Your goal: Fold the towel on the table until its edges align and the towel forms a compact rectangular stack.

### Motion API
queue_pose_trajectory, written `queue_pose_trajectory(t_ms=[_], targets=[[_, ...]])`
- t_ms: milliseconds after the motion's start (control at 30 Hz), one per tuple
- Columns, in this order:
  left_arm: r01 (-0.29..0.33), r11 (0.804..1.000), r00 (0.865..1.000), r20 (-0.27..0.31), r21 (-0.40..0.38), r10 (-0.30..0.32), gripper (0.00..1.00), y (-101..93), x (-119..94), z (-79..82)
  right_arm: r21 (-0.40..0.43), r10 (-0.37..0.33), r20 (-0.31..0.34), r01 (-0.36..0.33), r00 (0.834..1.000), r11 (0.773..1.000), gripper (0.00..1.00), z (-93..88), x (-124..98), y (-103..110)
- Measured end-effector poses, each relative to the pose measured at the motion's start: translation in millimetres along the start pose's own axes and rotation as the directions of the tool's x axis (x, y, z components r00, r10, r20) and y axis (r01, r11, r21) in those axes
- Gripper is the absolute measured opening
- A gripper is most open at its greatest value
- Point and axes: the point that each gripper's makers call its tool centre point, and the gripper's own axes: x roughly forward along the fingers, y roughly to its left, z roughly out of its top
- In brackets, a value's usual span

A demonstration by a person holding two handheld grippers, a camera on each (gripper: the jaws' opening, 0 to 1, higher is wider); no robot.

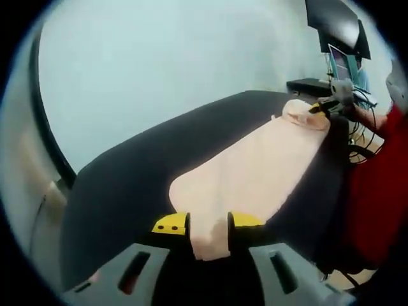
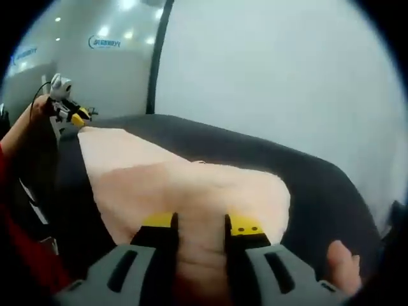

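In the left gripper view, the towel (image 1: 255,175), pale peach in colour, is seen spread on the dark table (image 1: 127,185). Its long axis runs from about 7 o'clock near the camera up toward 1 o'clock. The near end is clamped between the jaws of the left gripper (image 1: 210,233), whose yellow-tipped jaws are closed on a bunch of cloth hanging a little below them. At the far end, around 1 o'clock, the right gripper (image 1: 325,108) is seen at the bunched corner of the towel, held by a person's hand (image 1: 366,118); a red sleeve (image 1: 382,185) is at 3 o'clock.

In the right gripper view, the towel (image 2: 185,185) is stretched from the bottom centre toward 10 o'clock, over the table (image 2: 306,185). The jaws of the right gripper (image 2: 201,233) are closed on the near edge of the cloth, which fills the gap between them. The left gripper (image 2: 70,115) is seen at 10 o'clock, at the far corner.

A monitor (image 1: 338,32) and cables (image 1: 360,95) stand behind the table at 1 o'clock in the left gripper view. A pale wall (image 2: 287,76) is behind the table. Nothing lies on the towel between the two grippers.
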Motion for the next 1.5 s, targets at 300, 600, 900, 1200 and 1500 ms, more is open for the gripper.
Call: queue_pose_trajectory(t_ms=[300,600,900,1200,1500], targets=[[0.003,1.0,1.0,0.004,-0.005,-0.003,0.2,0.3,1,-0.3,0.151,0.047,0.073,-0.058,0.996,0.987,0.18,52.5,4,-79],[-0.004,1.0,1.0,0.006,-0.007,0.004,0.2,3.3,-2,-0.7,-0.029,0.014,-0.074,-0.016,0.997,0.999,0.0,8.7,31,-94],[0.009,1.0,1.0,-0.001,-0.005,-0.009,0.2,0.7,3,-2.0,-0.048,0.17,-0.063,-0.173,0.983,0.984,0.0,34.0,20,-88],[0.009,1.0,1.0,-0.008,-0.009,-0.009,0.2,2.1,5,-4.9,-0.043,0.226,-0.171,-0.237,0.959,0.971,0.12,-1.9,35,-91],[0.006,1.0,1.0,-0.01,-0.014,-0.006,0.2,1.2,5,-6.0,-0.092,0.209,-0.075,-0.215,0.975,0.972,0.0,27.7,24,-102]])
